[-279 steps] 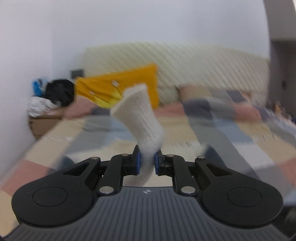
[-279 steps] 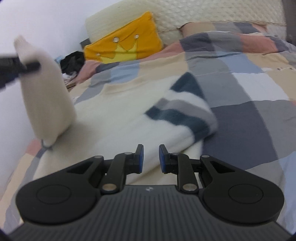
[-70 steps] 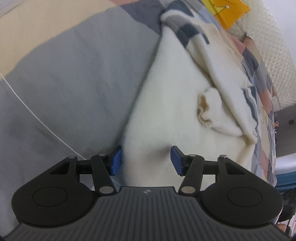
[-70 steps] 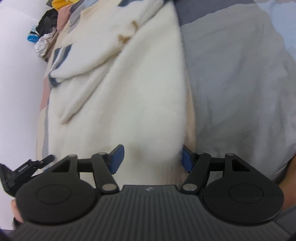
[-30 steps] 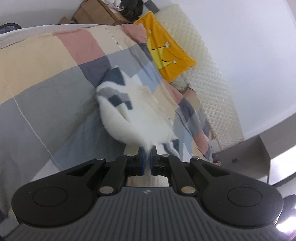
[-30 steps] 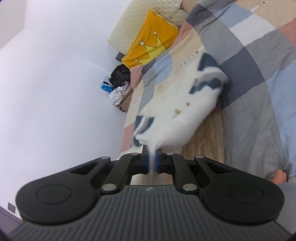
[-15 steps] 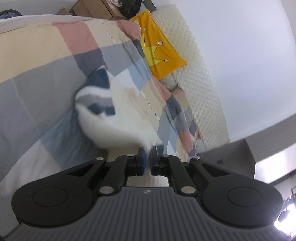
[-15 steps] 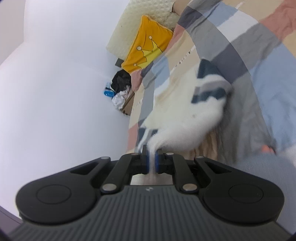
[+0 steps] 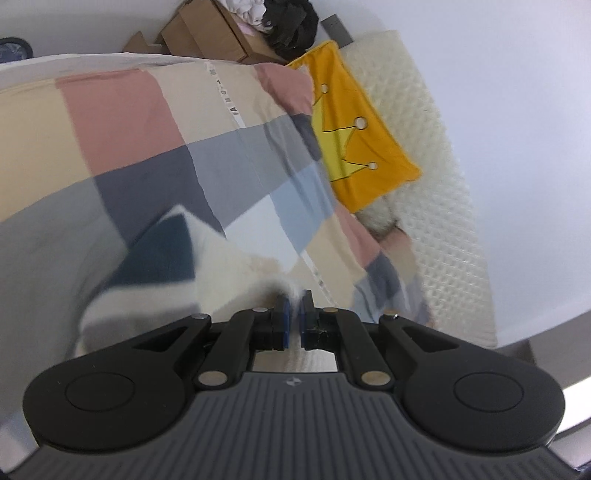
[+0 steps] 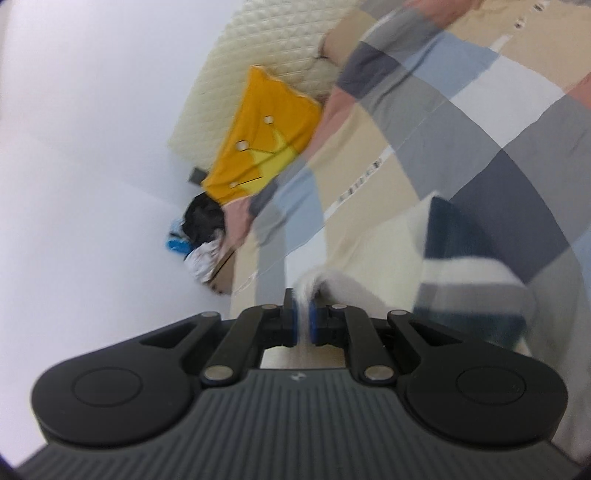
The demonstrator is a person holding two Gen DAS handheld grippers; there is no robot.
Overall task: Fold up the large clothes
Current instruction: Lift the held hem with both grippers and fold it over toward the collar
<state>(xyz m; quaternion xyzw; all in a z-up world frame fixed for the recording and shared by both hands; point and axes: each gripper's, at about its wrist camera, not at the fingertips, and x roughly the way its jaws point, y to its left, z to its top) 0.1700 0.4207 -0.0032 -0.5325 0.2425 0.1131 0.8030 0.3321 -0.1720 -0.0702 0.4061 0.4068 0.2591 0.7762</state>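
Note:
A cream sweater [image 9: 221, 273] with dark blue and grey stripes on its sleeves lies bunched on the checked bedspread [image 9: 140, 125]. My left gripper [image 9: 293, 299] is shut on a pinch of its cream hem, and the cloth trails off to the left below the jaws. In the right wrist view the same sweater [image 10: 399, 251] hangs to the right of my right gripper [image 10: 302, 306], which is shut on another pinch of the hem. Both views are blurred by motion.
A yellow crown pillow [image 9: 354, 140] leans on the cream quilted headboard [image 9: 436, 155]. Cardboard boxes [image 9: 207, 33] with a pile of dark and white clothes [image 9: 284, 18] stand beside the bed by the white wall. The bedspread [image 10: 480, 103] stretches away past the sweater.
Both grippers, still shut on the hem, have swept across the bed with the sweater. The garment now looks larger and nearer the jaws, and more bare bedspread shows beyond it.

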